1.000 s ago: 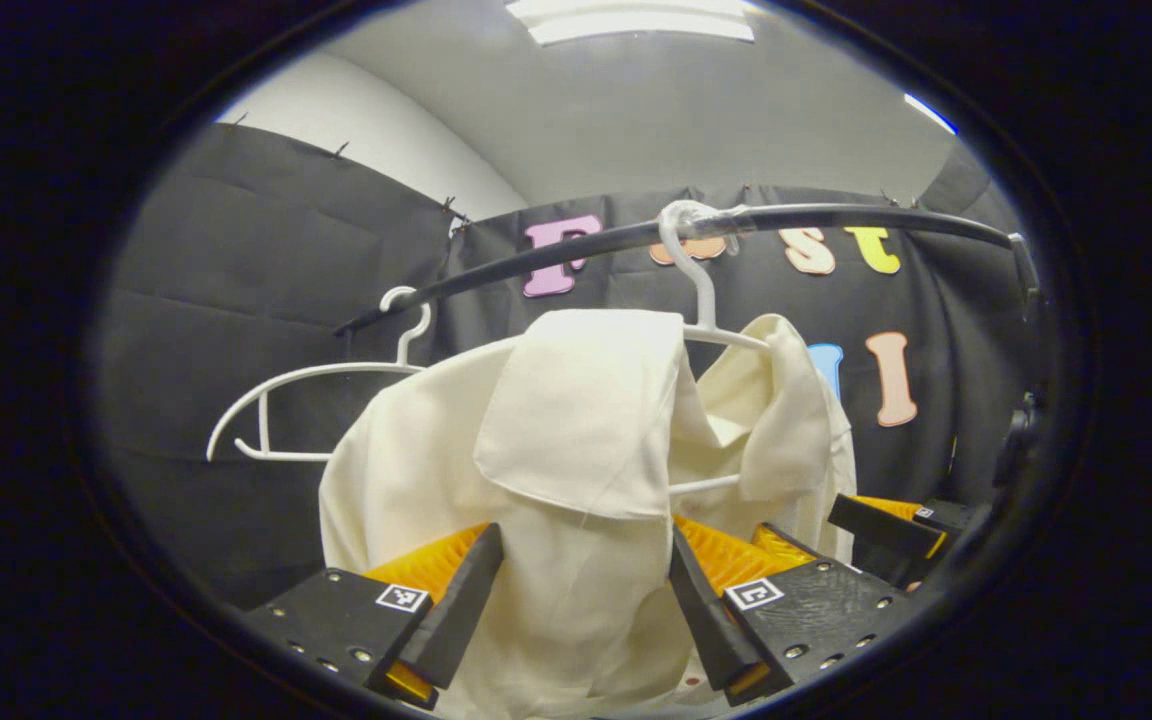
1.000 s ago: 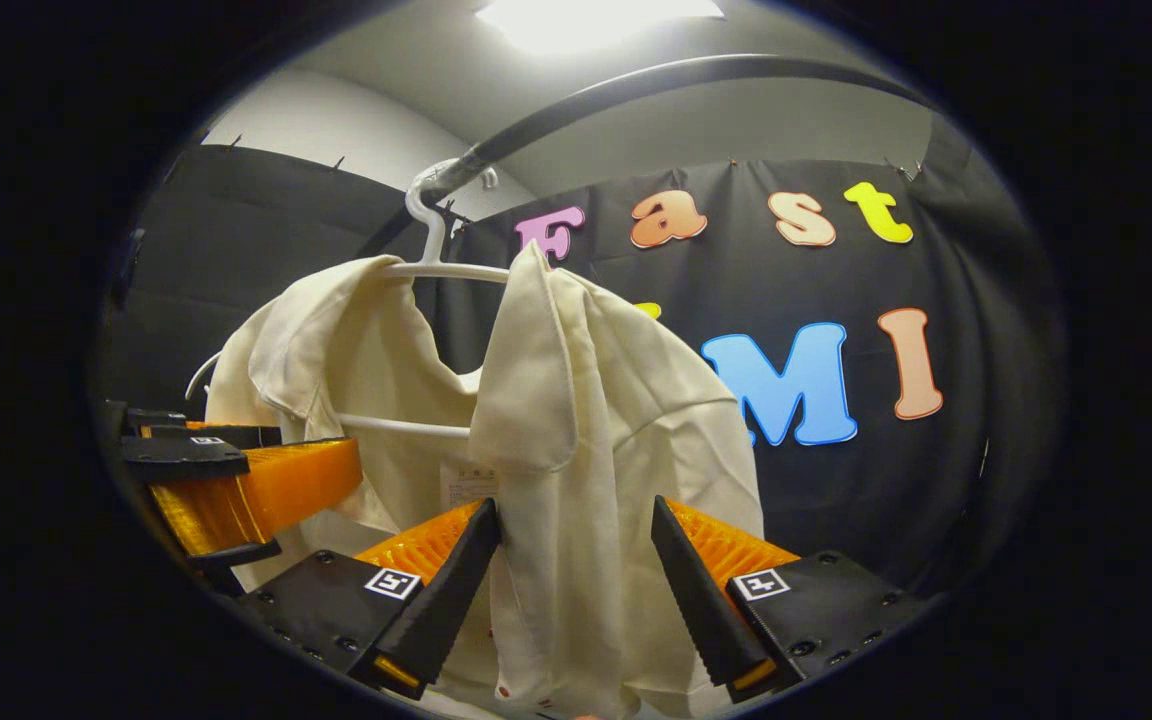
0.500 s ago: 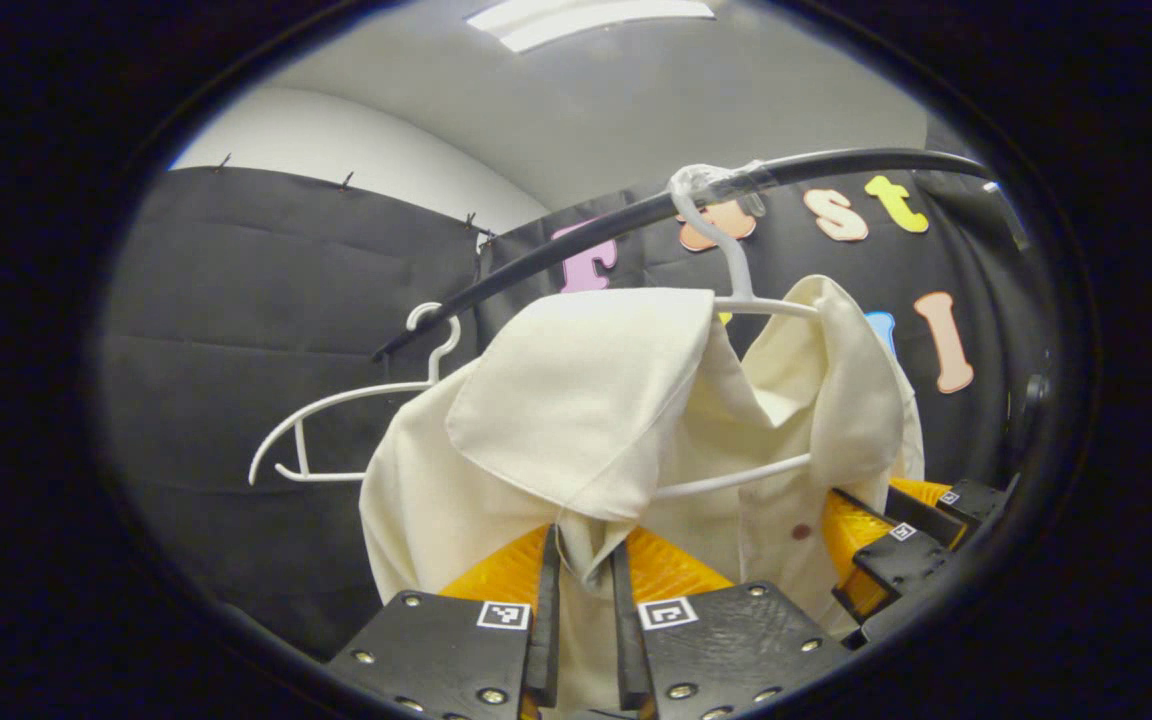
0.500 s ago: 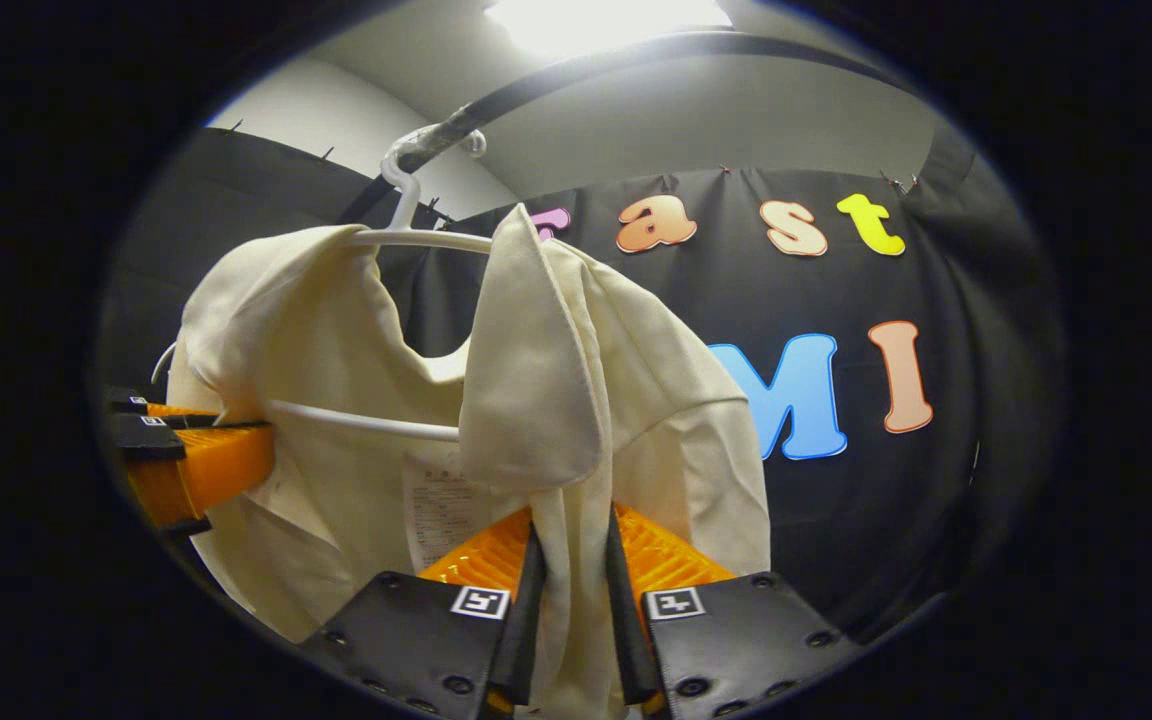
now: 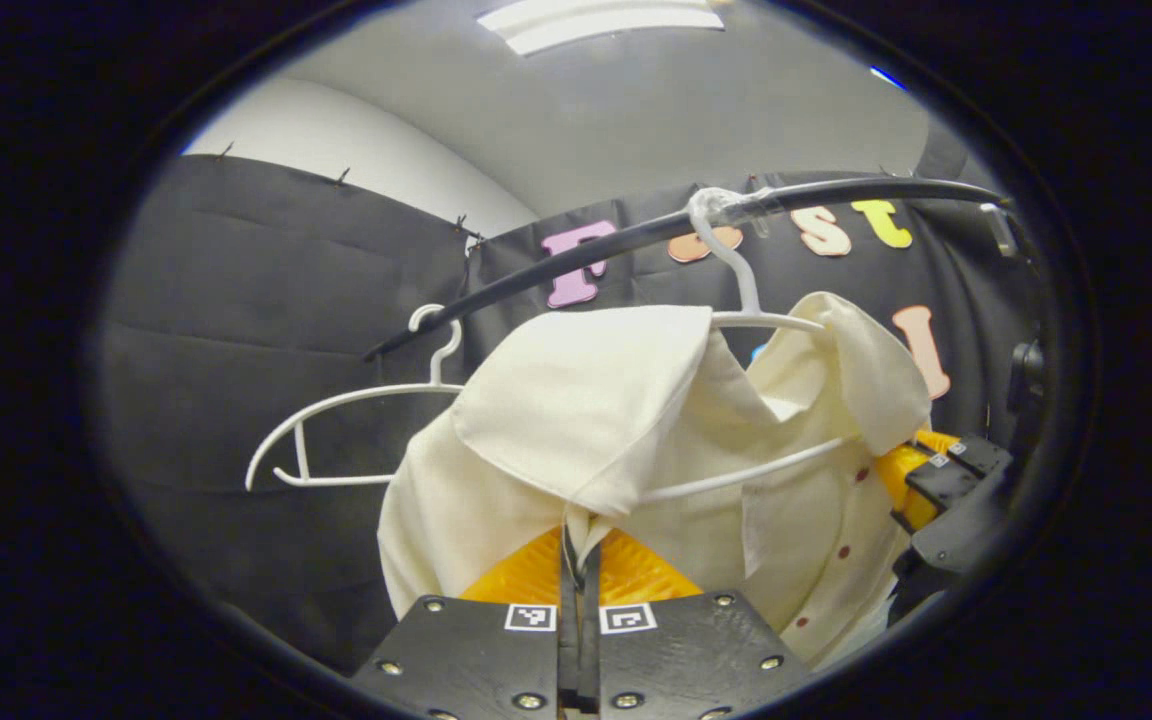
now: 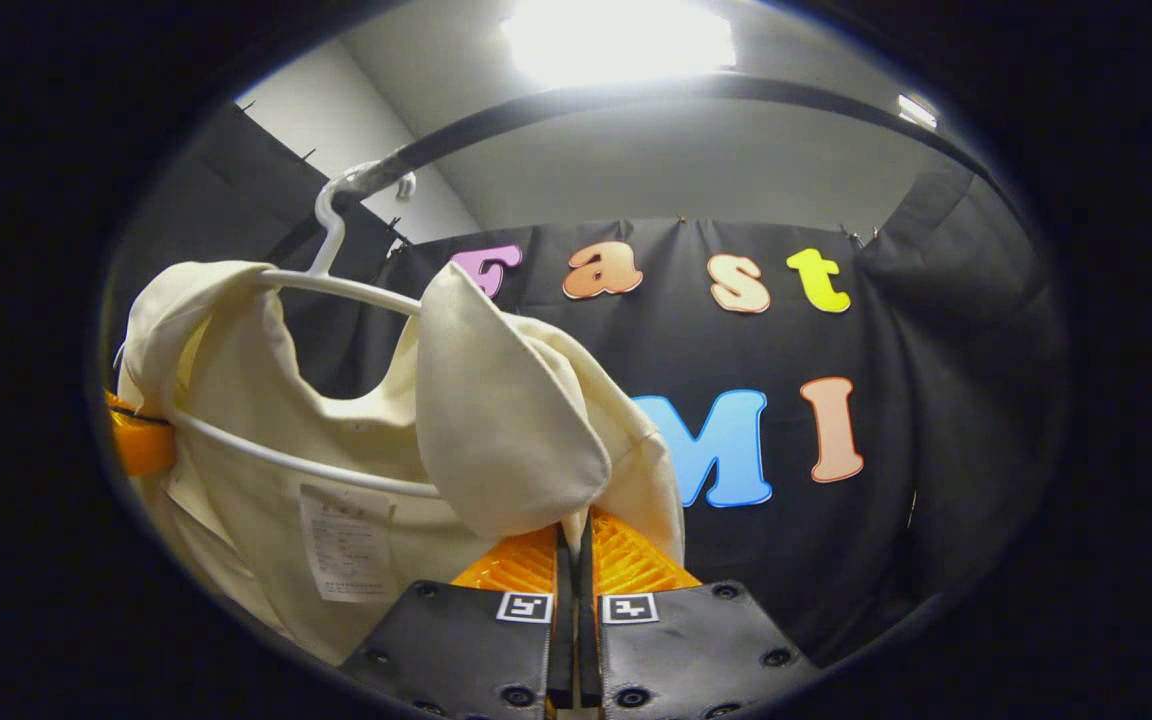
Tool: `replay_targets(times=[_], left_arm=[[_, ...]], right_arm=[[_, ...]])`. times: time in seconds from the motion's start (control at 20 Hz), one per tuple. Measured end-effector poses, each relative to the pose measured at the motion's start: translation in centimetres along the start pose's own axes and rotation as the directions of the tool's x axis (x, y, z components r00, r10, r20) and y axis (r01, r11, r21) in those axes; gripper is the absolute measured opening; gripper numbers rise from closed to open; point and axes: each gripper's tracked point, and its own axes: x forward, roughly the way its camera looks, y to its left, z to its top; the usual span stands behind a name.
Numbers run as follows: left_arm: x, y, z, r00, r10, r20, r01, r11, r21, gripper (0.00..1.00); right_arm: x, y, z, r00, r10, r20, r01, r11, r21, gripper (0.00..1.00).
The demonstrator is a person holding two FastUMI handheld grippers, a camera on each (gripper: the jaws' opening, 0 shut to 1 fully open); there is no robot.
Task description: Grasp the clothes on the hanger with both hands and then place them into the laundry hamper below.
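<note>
So both grips are on: left gripper (image 5: 577,560) and right gripper (image 6: 572,545) each pinch the shirt (image 5: 576,400), which hangs on its hanger (image 5: 736,300). Lifting off and dropping into the hamper remain.

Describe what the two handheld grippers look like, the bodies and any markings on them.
The left gripper and the right gripper look alike: each has two flat black plates fastened with round screws, and each plate carries a small square black-and-white tag near its inner edge. Ribbed parts rise behind the plates.
</note>
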Motion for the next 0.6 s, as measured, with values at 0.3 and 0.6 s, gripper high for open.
replay_targets(times=[0.3, 0.6], left_arm=[[-3.1, 5.5, 3.4, 0.995, 0.075, 0.069, -0.081, 0.993, 0.085, 0.02], [-2.3, 8.2, 5.0, 0.991, 0.102, 0.089, -0.113, 0.985, 0.131, 0.01]], right_arm=[[-0.1, -4.1, 2.7, 0.993, -0.099, 0.064, 0.101, 0.994, -0.028, 0.04], [1.6, -7.6, 4.6, 0.979, -0.179, 0.102, 0.183, 0.982, -0.036, 0.04]])
